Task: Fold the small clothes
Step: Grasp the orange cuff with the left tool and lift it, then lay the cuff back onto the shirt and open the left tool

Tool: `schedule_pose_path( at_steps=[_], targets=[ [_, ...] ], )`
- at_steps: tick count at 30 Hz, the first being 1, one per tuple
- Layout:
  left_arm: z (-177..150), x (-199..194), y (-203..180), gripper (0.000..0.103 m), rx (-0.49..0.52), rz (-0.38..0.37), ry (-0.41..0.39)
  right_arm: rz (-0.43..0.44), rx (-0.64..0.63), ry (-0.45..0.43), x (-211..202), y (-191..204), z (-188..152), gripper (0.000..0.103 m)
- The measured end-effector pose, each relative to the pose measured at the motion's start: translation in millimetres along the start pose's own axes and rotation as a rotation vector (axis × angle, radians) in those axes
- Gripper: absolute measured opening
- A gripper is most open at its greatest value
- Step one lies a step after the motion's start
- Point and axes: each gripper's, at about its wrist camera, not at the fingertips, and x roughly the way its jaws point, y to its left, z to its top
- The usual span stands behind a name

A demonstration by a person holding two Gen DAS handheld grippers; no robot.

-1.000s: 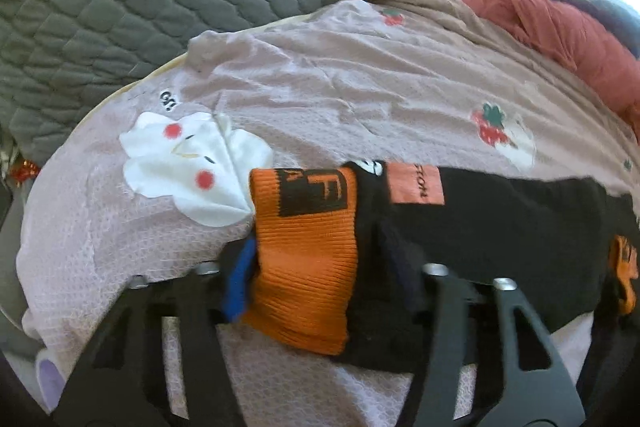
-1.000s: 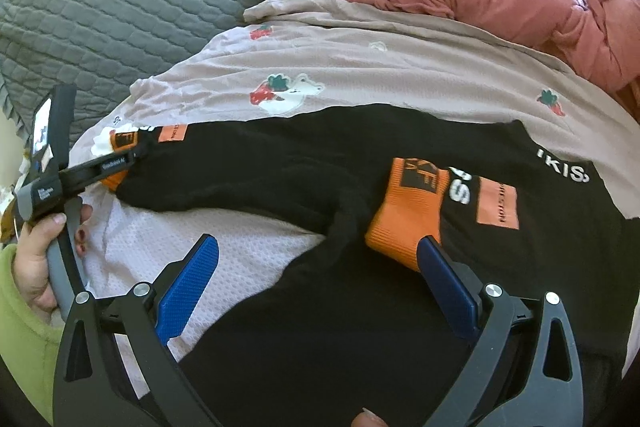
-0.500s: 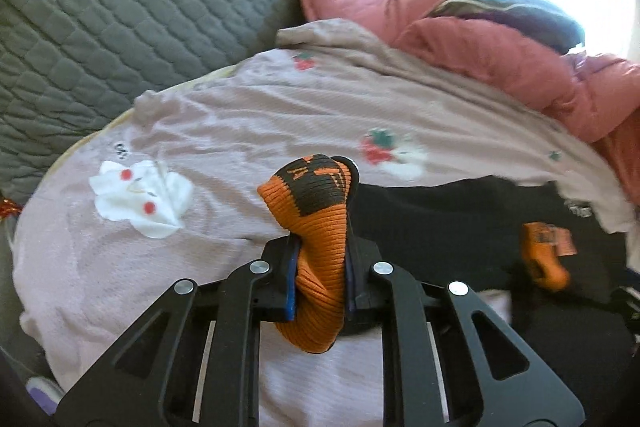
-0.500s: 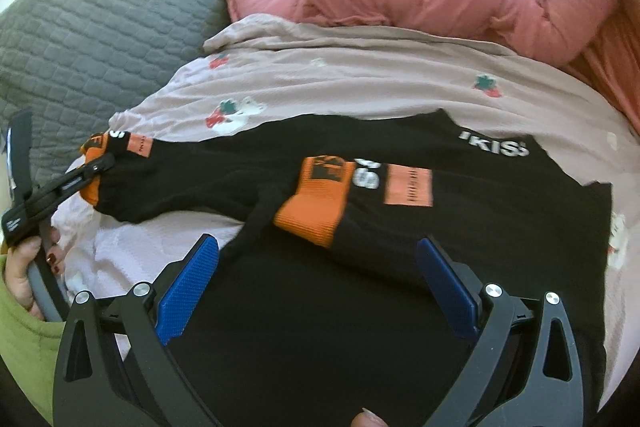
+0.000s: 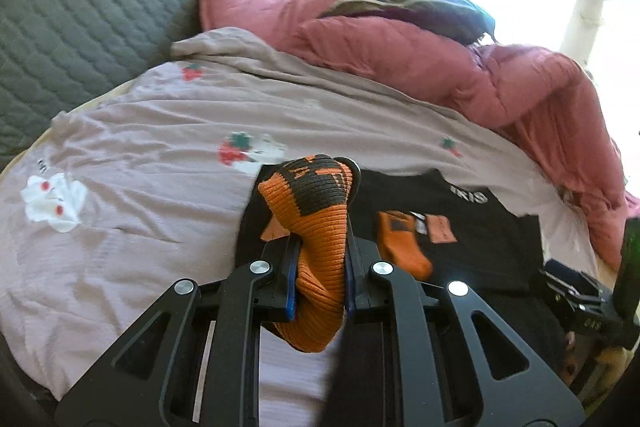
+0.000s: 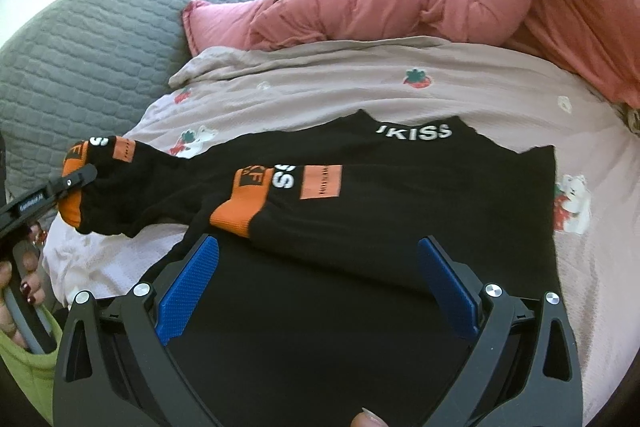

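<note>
While the left gripper (image 5: 320,267) clenches the orange cuff (image 5: 316,247) of one sleeve, its blue pads are mostly hidden by the knit, and the black pattern on the cuff is too bunched to read. Lifted left of the black sweatshirt (image 6: 400,227), that sleeve stretches back to the garment, which lies spread on the mauve sheet (image 6: 440,99). On the sweatshirt's folded second sleeve (image 6: 280,195), white "SS" and an "F" on the cuff show; its orange patch (image 6: 320,182) carries writing too small to make out. Near the collar, "KISS" reads clearly. Over the sweatshirt's lower half, the right gripper (image 6: 320,287) stands wide, released, grasping nothing.
</note>
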Motion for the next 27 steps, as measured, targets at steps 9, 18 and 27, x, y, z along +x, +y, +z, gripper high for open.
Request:
schedule_pose_path(
  at_steps=[9, 18, 27],
  targets=[
    [-18, 17, -60, 0.009, 0.106, -0.101, 0.070, -0.026, 0.069, -0.027, -17, -39, -5, 0.099],
    [-26, 43, -108, 0.010, 0.177, -0.187, 0.146, -0.084, 0.108, -0.030, -27, -66, -9, 0.099],
    [-39, 62, -133, 0.026, 0.194, -0.367, 0.252, -0.120, 0.123, -0.006, -21, -76, -15, 0.099]
  ],
)
